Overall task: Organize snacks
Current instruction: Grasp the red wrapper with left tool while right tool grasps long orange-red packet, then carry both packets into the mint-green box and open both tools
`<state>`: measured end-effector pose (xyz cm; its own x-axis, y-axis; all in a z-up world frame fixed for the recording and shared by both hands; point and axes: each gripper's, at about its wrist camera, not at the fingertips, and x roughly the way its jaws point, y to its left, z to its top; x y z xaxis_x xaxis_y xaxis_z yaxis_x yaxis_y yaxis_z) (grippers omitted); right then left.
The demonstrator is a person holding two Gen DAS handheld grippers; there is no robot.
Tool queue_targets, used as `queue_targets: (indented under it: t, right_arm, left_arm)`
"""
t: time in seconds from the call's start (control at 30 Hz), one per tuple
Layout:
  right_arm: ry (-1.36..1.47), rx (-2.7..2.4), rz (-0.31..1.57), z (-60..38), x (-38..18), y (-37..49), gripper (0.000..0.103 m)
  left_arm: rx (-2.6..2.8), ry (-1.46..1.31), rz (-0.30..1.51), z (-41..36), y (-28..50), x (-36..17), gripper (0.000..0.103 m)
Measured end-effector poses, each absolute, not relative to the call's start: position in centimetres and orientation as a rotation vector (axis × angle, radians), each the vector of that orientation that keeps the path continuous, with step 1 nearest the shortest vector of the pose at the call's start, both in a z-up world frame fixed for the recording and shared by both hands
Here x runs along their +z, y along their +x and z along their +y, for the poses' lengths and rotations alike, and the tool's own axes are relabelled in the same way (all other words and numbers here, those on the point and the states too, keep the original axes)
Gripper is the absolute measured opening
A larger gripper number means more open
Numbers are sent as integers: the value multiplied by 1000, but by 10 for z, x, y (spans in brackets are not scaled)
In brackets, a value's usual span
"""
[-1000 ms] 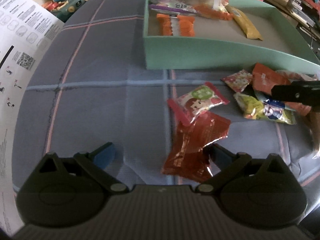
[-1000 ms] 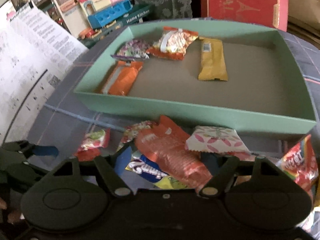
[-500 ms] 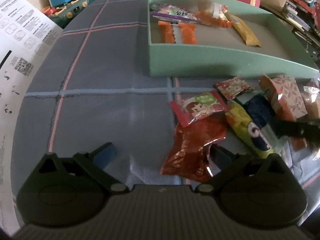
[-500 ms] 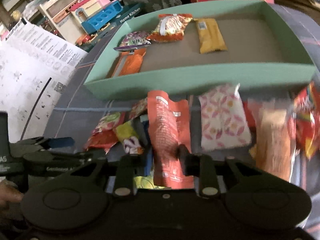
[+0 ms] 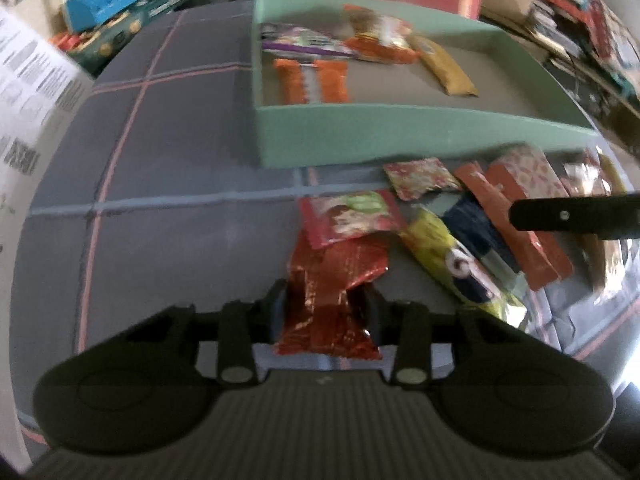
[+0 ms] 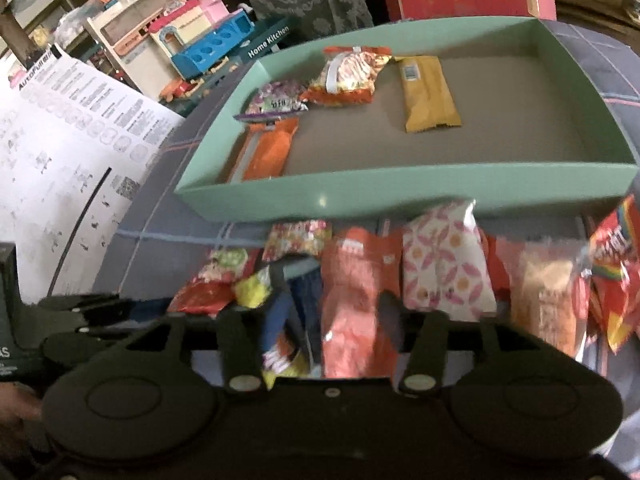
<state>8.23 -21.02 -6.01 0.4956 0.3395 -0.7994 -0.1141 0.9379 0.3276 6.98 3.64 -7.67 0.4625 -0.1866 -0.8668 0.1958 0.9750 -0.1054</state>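
The left gripper (image 5: 324, 308) clamps a red foil packet (image 5: 332, 288); the right gripper (image 6: 332, 312) clamps an orange packet (image 6: 356, 300). Both are over a grey plaid tablecloth (image 5: 160, 200), near the green tray (image 6: 400, 192). Toy kitchen sets (image 6: 192, 48) stand behind.

- Green tray (image 6: 400, 194): I count four snacks inside, at its far left.
- Red foil packet (image 5: 332, 300): crumpled, pinched between my left fingers.
- Orange packet (image 6: 356, 300): clamped between my right fingers.
- Pink-patterned white pouch (image 6: 444, 264): lies just before tray wall.
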Motion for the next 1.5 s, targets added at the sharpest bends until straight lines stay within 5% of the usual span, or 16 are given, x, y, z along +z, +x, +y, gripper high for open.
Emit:
queue_targets:
  t: [0.73, 0.8, 0.87, 0.93, 1.17, 1.5]
  right_arm:
    - [194, 288, 1062, -211, -80, 92, 63]
    - [130, 286, 1041, -199, -81, 85, 58]
    - [162, 295, 1046, -192, -81, 83, 38]
    - [207, 311, 1056, -190, -81, 82, 30]
    - [298, 254, 1039, -204, -76, 81, 19]
    - [377, 263, 1004, -217, -57, 63, 18]
  left_arm:
    - [-250, 15, 1035, 42, 69, -80, 41]
    - [-253, 18, 1032, 42, 68, -80, 41]
    - [-256, 15, 1028, 43, 68, -80, 41]
    - [-257, 15, 1028, 43, 68, -80, 40]
    - [-224, -1, 1029, 44, 63, -77, 37]
    - [-264, -28, 989, 41, 37, -51, 37]
